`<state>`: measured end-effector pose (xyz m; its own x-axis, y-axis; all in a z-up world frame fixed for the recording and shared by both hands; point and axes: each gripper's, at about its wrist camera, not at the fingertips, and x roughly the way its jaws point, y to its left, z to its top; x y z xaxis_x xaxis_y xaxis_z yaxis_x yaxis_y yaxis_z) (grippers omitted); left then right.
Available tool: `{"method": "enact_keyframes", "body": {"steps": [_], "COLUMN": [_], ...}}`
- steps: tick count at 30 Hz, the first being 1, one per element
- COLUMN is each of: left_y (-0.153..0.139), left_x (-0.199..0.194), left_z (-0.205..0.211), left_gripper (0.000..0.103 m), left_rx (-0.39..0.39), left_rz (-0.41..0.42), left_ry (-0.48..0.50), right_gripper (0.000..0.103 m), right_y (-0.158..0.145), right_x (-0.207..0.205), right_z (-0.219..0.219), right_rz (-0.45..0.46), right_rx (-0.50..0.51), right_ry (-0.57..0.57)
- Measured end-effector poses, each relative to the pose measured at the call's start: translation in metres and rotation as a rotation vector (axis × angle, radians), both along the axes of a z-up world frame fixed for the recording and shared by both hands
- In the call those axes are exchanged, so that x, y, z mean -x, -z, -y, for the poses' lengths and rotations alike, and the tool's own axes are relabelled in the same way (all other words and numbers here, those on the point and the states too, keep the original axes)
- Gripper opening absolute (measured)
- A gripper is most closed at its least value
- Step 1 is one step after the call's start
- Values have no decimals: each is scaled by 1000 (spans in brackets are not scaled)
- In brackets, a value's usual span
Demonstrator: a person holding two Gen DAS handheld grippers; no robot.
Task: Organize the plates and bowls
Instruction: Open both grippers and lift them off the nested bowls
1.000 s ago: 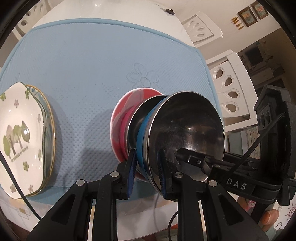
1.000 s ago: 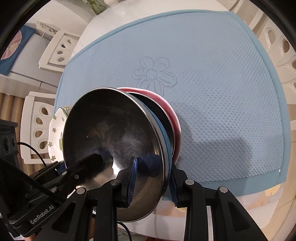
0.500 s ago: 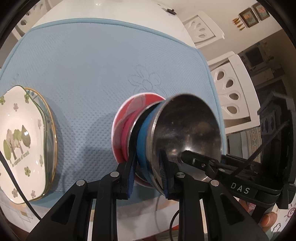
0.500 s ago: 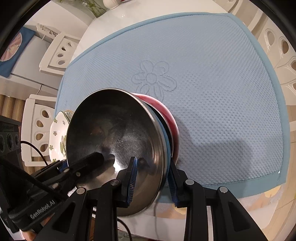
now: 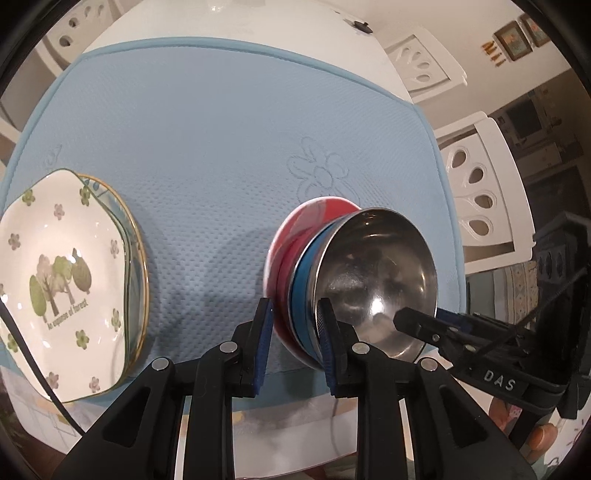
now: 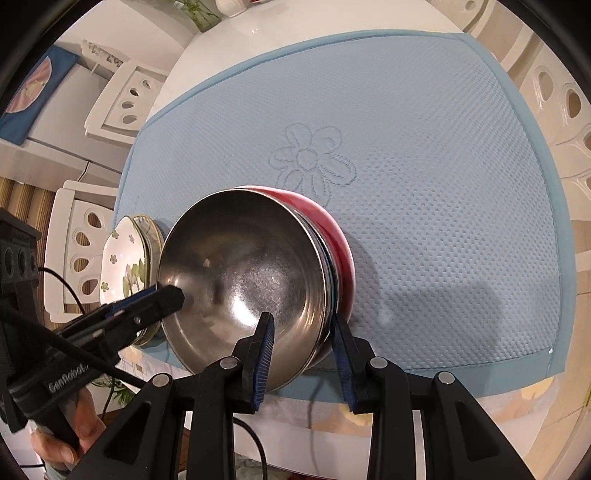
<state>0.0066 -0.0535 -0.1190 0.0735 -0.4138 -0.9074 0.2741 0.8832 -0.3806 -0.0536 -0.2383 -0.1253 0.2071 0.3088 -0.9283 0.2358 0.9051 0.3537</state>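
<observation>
1. The left gripper (image 5: 293, 334) grasps the near rim of the stack of bowls (image 5: 332, 280), one blue pad inside the steel bowl (image 5: 376, 280), the other outside against the red bowl (image 5: 291, 236).
2. The right gripper (image 6: 301, 349) clamps the same stack on its opposite rim, again one pad inside and one outside.
3. How many bowls nest there is hard to count: a blue band (image 5: 301, 280) and a dark rim show between steel and red, mostly hidden.
4. Whether the stack rests on the blue mat (image 5: 207, 147) or hangs just over it cannot be told; the fingers cover its near edge.
5. A hand (image 6: 70, 435) under the left tool is cut off at the frame's edge.
6. The stack sits at the mat's near edge, right of centre; beyond it lie the embossed flower (image 6: 314, 162) and wide bare mat to the far and right borders.
7. At near left, well apart from the bowls, the flowered plate (image 5: 59, 280) lies on a gold-rimmed plate (image 5: 138, 280), overhanging the mat's near edge.
8. Against a second ago, the stack appears smaller and farther from the left camera, with more mat showing between it and the plates.
9. White chairs (image 5: 480, 192) ring the white table (image 5: 236, 22).
</observation>
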Motion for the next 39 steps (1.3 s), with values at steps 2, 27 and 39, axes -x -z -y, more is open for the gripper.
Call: {"method": "enact_keyframes", "body": {"steps": [2, 27, 39], "left_y": [4, -27, -86], "left_x": [0, -9, -5], "left_z": [1, -7, -2], "left_gripper": [22, 34, 38], "left_rx": [-16, 41, -20], "left_rz": [-3, 58, 300], "left_ry": [1, -103, -103], "right_gripper": [31, 41, 46], "right_y": [-2, -1, -60], "right_x": [1, -7, -12], "right_z": [-2, 39, 26], "right_rz": [6, -4, 175], "right_rx": [17, -76, 65], "right_ry": [-15, 28, -33]}}
